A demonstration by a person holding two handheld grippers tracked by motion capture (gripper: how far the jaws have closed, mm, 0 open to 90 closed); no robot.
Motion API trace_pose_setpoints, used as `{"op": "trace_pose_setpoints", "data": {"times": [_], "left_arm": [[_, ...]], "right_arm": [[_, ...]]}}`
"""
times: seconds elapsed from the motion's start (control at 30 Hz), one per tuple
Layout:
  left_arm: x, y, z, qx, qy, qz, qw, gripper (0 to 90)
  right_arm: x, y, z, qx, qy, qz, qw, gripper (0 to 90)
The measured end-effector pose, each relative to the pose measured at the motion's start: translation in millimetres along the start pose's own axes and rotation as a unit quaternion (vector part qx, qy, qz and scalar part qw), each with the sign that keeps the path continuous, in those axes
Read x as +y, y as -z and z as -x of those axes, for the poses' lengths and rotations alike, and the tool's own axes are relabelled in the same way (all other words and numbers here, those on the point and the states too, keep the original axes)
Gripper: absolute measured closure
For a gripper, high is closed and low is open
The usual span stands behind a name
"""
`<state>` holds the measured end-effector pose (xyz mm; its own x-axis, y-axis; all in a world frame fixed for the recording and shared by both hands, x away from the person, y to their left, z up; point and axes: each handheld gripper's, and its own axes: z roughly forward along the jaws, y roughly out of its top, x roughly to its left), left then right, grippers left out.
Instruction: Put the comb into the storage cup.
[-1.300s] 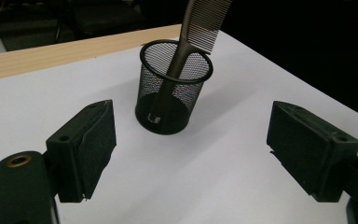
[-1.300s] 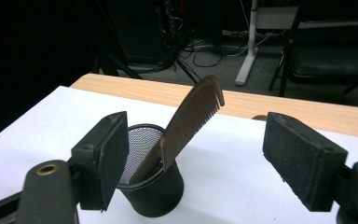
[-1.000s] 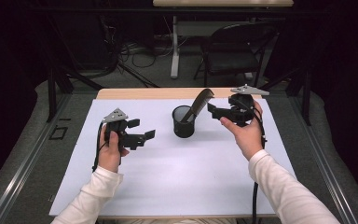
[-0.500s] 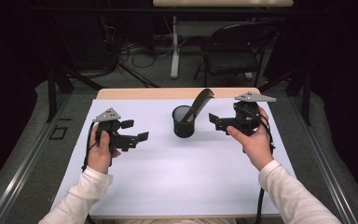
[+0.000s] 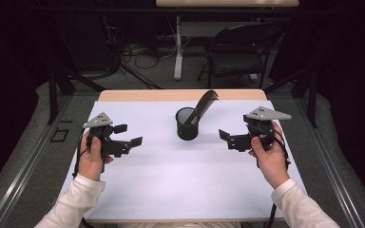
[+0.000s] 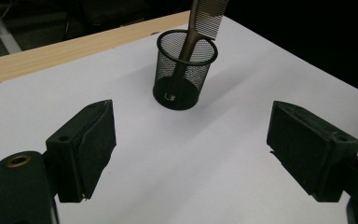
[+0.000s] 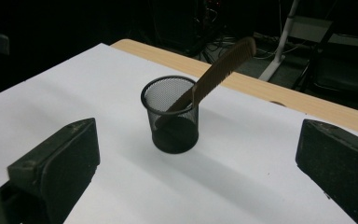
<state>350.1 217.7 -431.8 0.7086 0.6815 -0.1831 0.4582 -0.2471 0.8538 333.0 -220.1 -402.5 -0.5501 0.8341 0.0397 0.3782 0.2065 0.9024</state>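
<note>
A black mesh cup (image 5: 187,125) stands upright on the white table sheet (image 5: 180,185), toward the far middle. A brown comb (image 5: 202,105) leans in it, with its toothed end sticking up to the right. My left gripper (image 5: 129,135) is held left of the cup, jaws open and empty, pointing at the cup (image 6: 184,70) and comb (image 6: 206,18). My right gripper (image 5: 226,139) hangs right of the cup with its jaws wide open; they have just been opening and nothing is between them. The right gripper view looks at the cup (image 7: 172,116) and comb (image 7: 219,70) between its own jaws.
A strip of bare wood (image 5: 138,95) runs along the table's far edge. Beyond it are a dark chair (image 5: 237,52), a white desk leg (image 5: 177,47) and floor cables. Dark metal rails (image 5: 24,156) flank both sides of the table.
Both hands have drawn outward from the cup: the left gripper went left, the right gripper went right and nearer me, away from the comb. The cup and comb stayed put.
</note>
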Motion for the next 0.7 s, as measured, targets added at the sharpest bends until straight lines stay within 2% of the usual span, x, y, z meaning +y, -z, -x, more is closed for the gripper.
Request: {"op": "trace_pose_setpoints", "data": {"times": [0.13,0.33,0.7], "left_arm": [[-6.4,3.7,-0.8,0.003,-0.002,0.000,1.0000,16.0],[-18.4,9.7,-2.7,0.008,-0.002,0.004,1.0000,16.0],[-50.2,20.1,-10.8,0.023,0.012,0.019,0.9995,16.0]], "right_arm": [[-13.0,3.3,-0.9,-0.001,-0.002,-0.007,1.0000,0.0],[-30.7,5.9,-0.2,-0.014,0.002,-0.013,0.9998,0.0],[-64.0,8.9,2.2,-0.027,-0.012,-0.019,0.9994,0.0]]}}
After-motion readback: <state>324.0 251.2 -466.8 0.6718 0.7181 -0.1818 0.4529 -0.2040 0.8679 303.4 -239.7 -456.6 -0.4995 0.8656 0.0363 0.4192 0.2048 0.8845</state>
